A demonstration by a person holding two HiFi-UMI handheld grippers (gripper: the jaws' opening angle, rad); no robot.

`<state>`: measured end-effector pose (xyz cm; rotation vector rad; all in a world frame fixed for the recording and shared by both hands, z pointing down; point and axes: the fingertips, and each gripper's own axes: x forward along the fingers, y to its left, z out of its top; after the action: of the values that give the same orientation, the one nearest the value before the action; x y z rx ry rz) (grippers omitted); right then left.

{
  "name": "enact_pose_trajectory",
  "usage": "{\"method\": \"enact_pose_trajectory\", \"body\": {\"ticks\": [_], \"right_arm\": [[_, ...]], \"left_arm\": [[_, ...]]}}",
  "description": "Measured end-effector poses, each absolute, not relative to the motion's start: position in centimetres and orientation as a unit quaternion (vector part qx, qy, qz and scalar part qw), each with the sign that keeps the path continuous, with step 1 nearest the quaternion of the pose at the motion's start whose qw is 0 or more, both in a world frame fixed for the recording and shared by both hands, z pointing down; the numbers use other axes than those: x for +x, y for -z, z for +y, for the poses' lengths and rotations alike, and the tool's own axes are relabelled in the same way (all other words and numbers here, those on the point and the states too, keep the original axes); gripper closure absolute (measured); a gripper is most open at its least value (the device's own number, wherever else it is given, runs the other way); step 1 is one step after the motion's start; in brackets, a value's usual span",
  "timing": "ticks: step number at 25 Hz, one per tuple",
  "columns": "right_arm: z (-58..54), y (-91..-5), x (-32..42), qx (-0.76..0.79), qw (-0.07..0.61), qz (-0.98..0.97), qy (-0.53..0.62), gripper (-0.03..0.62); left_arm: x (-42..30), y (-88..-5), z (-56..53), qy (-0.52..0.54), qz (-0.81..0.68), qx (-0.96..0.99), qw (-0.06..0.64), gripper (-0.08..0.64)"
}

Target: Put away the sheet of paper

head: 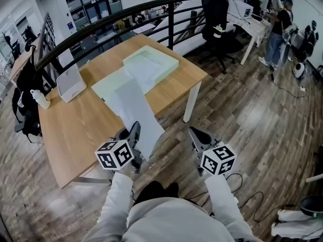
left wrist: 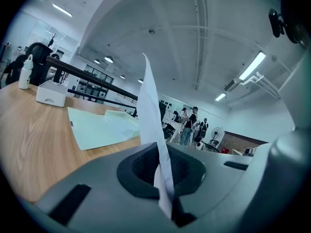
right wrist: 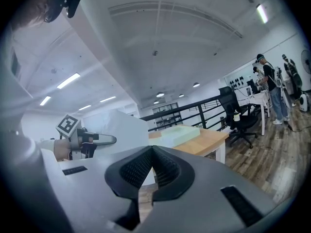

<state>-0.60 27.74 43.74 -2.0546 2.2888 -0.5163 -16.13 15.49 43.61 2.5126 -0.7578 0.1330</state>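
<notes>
Sheet of paper (head: pixel 133 110): near end lifted past the surface (head: pixel 75 135) edge, length running toward 12 o'clock | left gripper (left wrist: pixel 163 152): fingers clamped on the sheet's near end | right gripper (right wrist: pixel 153 149): fingers together, empty, at 3 o'clock of the left | done: pick-up | remaining: stowing, probably in pale green tray (head: pixel 154 62) at 12 o'clock

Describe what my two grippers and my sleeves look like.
The left gripper and the right gripper match: each has a smooth grey moulded body and dark pads with a fine ribbed texture. Each carries a white cube printed with black square markers. The sleeves are long and white.
</notes>
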Motion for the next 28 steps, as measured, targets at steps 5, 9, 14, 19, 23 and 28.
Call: {"method": "enact_pose_trajectory", "body": {"ticks": [5, 9, 14, 19, 23, 28], "right_arm": [[27.1, -43.7, 0.6, -0.661, 0.024, 0.731, 0.170, 0.565], [25.6, -44.3, 1.5, -0.661, 0.026, 0.728, 0.179, 0.565], [21.5, -44.5, 3.0, -0.662, 0.024, 0.727, 0.182, 0.565], [16.7, -44.4, 5.3, -0.667, 0.022, 0.721, 0.185, 0.565], [12.1, -44.5, 7.0, -0.669, 0.023, 0.718, 0.191, 0.565], [6.9, -44.9, 8.5, -0.670, 0.025, 0.716, 0.197, 0.565]], "left_arm": [[-15.9, -42.9, 14.6, -0.048, -0.284, 0.923, 0.253, 0.543], [-15.5, -42.7, 12.7, -0.051, -0.288, 0.923, 0.249, 0.543], [-14.1, -43.0, 8.3, -0.048, -0.289, 0.922, 0.253, 0.543], [-11.9, -43.2, 3.1, -0.044, -0.284, 0.921, 0.264, 0.543], [-10.0, -43.0, -1.3, -0.040, -0.276, 0.921, 0.271, 0.543], [-8.0, -42.8, -6.6, -0.031, -0.272, 0.922, 0.275, 0.543]]}}
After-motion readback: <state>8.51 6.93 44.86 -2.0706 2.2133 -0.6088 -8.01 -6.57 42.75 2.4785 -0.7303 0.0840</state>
